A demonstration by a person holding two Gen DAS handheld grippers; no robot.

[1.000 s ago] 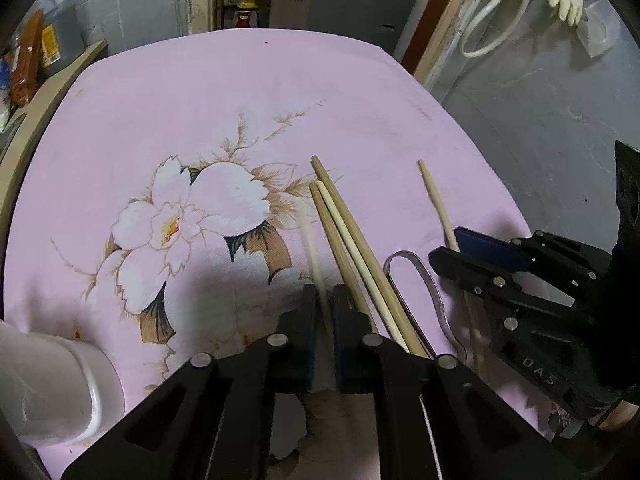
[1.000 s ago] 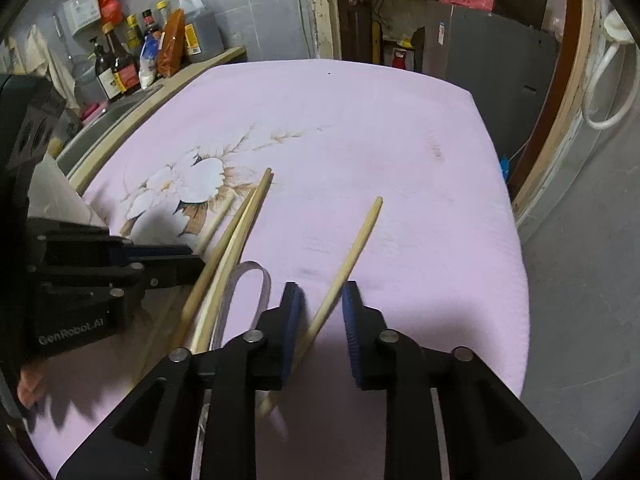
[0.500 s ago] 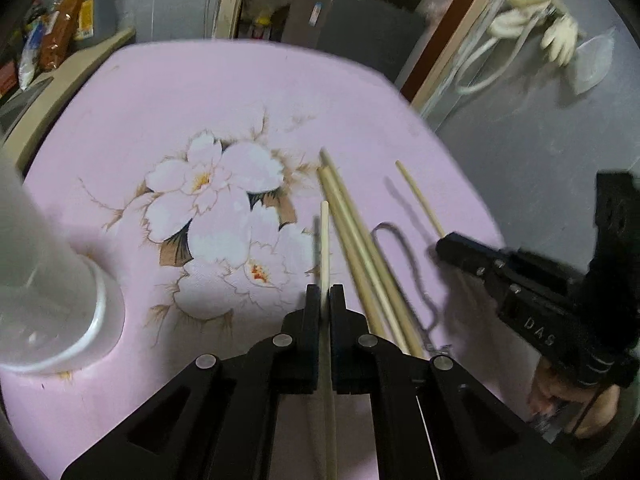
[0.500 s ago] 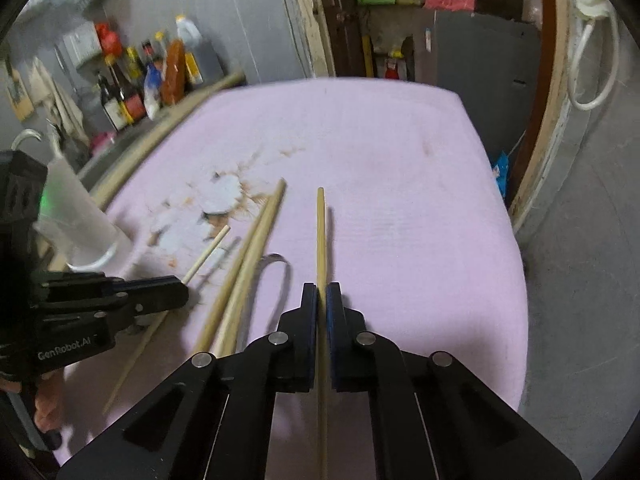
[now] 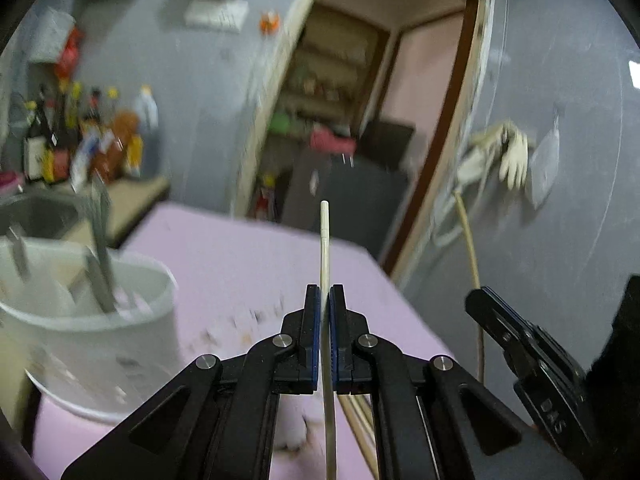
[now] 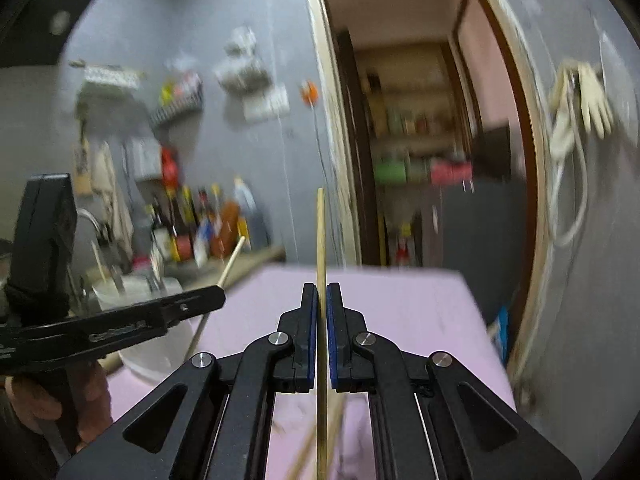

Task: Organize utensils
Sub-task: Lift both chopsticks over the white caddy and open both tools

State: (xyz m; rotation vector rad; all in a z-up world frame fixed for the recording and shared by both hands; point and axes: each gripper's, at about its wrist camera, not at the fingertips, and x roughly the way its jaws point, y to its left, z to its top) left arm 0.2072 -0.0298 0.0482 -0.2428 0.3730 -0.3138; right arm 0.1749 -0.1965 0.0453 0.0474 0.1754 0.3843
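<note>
My left gripper (image 5: 324, 292) is shut on a pale chopstick (image 5: 325, 248) and holds it tilted up above the pink tablecloth (image 5: 240, 264). My right gripper (image 6: 322, 290) is shut on a tan chopstick (image 6: 320, 236), also raised and pointing up. The right gripper also shows in the left wrist view (image 5: 480, 300) with its chopstick (image 5: 470, 248). The left gripper shows in the right wrist view (image 6: 218, 298) with its chopstick (image 6: 232, 260). A white utensil holder (image 5: 100, 320) with metal utensils (image 5: 100, 256) stands at the left. More chopsticks (image 5: 360, 420) lie on the cloth below.
A counter with bottles (image 5: 80, 140) and a sink (image 5: 36, 216) is at the far left. A doorway with shelves (image 6: 416, 140) is behind the table. Gloves and a hose (image 5: 500, 156) hang on the grey wall at the right.
Both grippers have lifted their chopsticks off the cloth and tilted upward. The view now faces the wall and doorway, and the white holder is closer on the left.
</note>
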